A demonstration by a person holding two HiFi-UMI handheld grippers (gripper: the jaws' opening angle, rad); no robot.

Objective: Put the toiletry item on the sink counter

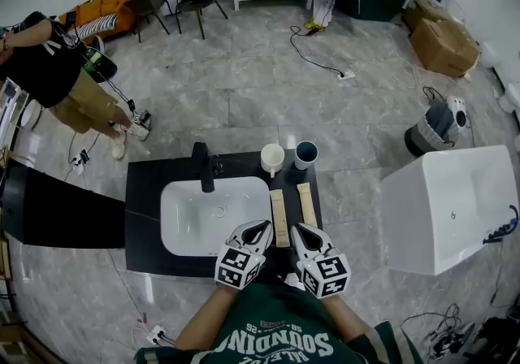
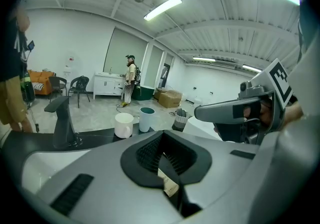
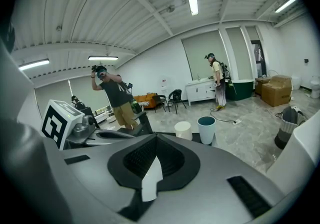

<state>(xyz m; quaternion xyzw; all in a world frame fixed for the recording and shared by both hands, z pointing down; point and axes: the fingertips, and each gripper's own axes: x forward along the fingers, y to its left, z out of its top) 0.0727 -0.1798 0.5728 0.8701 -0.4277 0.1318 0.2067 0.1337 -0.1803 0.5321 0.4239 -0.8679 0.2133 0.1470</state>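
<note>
The left claw [image 1: 259, 230] is pinched right down, its ridged pads meeting so that only a narrow slit is left, and nothing is gripped in it; through that slit in the left gripper view a scrap of tan printed card shows. The right claw [image 1: 304, 231] looks the same in its own view, jaws drawn together and holding nothing, with a pale sliver showing through the gap; both claws hover side by side at the near edge of the dark sink counter [image 1: 146, 192], tilted a little downward.

The toiletry items are two long tan boxes, already lying flat on the counter just to the right of the white basin [image 1: 213, 214]; the left box [image 1: 279, 218] and the right box [image 1: 307, 204] lie nearly parallel with a strip of counter between them; each has its long axis running away from the person, near end by the claws and far end pointing toward the cups. The right box's near end sits just at the right claw's tips; the left box lies just beside the left claw.

There are two cups at the back edge, a cream cup [image 1: 272, 159] and a dark blue cup [image 1: 306, 153], standing upright next to each other; one black faucet [image 1: 203, 166] stands behind the basin.
</note>
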